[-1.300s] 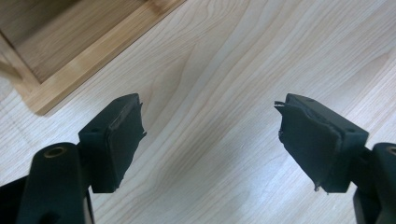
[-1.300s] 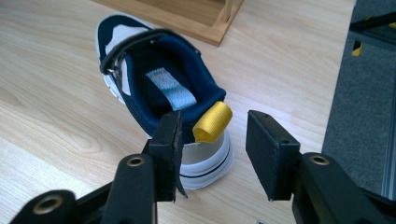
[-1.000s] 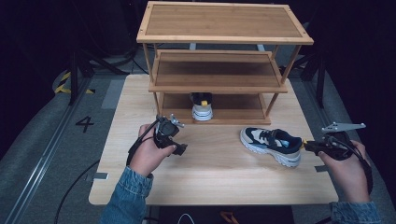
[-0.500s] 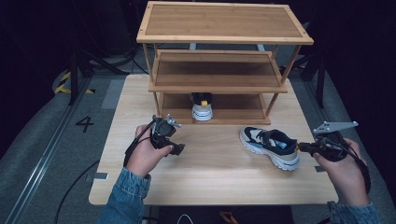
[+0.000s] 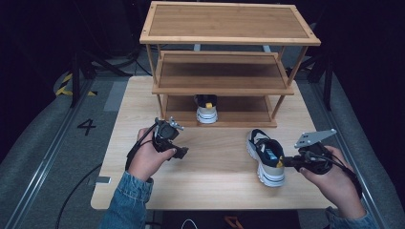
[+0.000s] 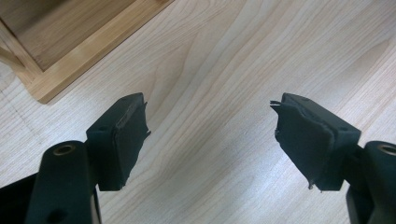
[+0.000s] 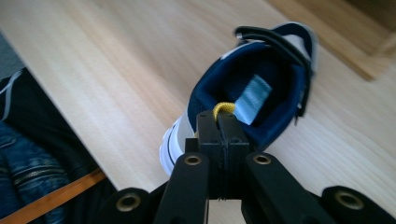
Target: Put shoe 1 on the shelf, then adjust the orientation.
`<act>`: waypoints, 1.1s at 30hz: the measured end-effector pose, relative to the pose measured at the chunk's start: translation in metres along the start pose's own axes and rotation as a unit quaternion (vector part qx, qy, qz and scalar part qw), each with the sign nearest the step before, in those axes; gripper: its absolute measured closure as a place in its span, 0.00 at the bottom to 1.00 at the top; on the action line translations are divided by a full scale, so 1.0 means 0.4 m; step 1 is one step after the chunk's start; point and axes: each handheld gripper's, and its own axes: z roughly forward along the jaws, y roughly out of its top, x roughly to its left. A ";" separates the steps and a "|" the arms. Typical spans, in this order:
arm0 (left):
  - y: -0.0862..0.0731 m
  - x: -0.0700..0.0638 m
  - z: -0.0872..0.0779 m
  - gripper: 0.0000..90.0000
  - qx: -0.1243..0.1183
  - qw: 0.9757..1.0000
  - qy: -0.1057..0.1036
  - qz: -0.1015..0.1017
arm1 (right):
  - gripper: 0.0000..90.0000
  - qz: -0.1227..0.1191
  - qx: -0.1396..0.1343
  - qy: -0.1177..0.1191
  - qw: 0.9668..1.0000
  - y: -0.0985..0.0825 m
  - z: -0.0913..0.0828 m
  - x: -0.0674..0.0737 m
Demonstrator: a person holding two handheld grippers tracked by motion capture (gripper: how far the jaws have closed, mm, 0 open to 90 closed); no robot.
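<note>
A navy, white and grey sneaker [image 5: 264, 155] lies on the table right of centre, toe toward the rack and heel toward the front edge. My right gripper [image 5: 285, 162] is at its heel. In the right gripper view the jaws are shut [image 7: 223, 122] on the yellow heel loop [image 7: 225, 108] of the sneaker [image 7: 261, 65]. My left gripper [image 5: 179, 152] hovers left of centre over bare wood. Its jaws stand wide apart [image 6: 210, 126] with nothing between them. A second matching sneaker [image 5: 207, 109] stands on the rack's bottom shelf, heel outward.
A three-tier wooden shoe rack [image 5: 229, 24] takes up the back half of the light wooden table [image 5: 215, 191]; its base corner [image 6: 70, 56] is close to the left gripper. A dark floor with rails surrounds the table.
The right gripper has moved left and toward the front edge, and the sneaker has swung round with it, from lying crosswise to pointing toe-first at the rack. The left gripper has stayed put.
</note>
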 end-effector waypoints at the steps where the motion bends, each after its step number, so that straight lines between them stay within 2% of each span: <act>1: 0.000 0.000 0.001 0.28 0.000 1.000 0.001 -0.001 | 1.00 -0.004 0.003 0.008 1.000 0.002 0.009 0.005; 4: -0.002 0.001 0.003 0.28 0.002 1.000 -0.004 -0.003 | 1.00 -0.011 0.020 0.023 0.999 0.005 0.029 0.014; 7: -0.003 0.002 0.006 0.28 0.003 1.000 -0.006 -0.006 | 0.96 -0.016 0.028 0.021 0.999 0.006 0.034 0.020; 9: -0.004 0.003 0.006 0.28 0.004 1.000 -0.007 -0.007 | 0.86 -0.017 0.036 0.019 0.999 0.006 0.033 0.024; 12: -0.005 0.004 0.005 0.28 0.003 1.000 -0.005 -0.008 | 0.65 -0.021 0.012 0.005 1.000 0.009 0.030 0.019; 15: -0.006 0.004 0.007 0.28 0.005 1.000 -0.006 -0.007 | 0.54 -0.019 0.003 0.007 1.000 0.012 0.039 0.014; 18: -0.008 0.004 0.009 0.28 0.008 1.000 -0.006 -0.008 | 0.51 -0.029 0.011 0.016 0.999 0.016 0.065 0.016; 21: -0.011 0.006 0.011 0.28 0.012 1.000 -0.007 -0.012 | 0.50 -0.024 0.018 0.029 0.999 0.019 0.094 0.013; 25: -0.016 0.009 0.012 0.28 0.016 1.000 -0.008 -0.014 | 0.49 -0.022 0.046 0.035 0.998 0.018 0.137 0.006; 27: -0.021 0.010 0.014 0.27 0.023 0.999 -0.013 -0.021 | 0.50 -0.021 0.061 0.039 0.997 0.016 0.156 0.003; 28: -0.024 0.013 0.015 0.27 0.034 0.999 -0.016 -0.019 | 0.49 -0.021 0.069 0.040 0.997 0.015 0.166 0.004; 30: -0.034 0.016 0.021 0.26 0.052 0.998 -0.020 -0.032 | 0.50 -0.016 0.076 0.044 0.996 0.015 0.180 0.007; 33: -0.052 0.027 0.032 0.24 0.073 0.996 -0.017 -0.038 | 0.52 -0.018 0.088 0.041 0.995 0.019 0.193 0.010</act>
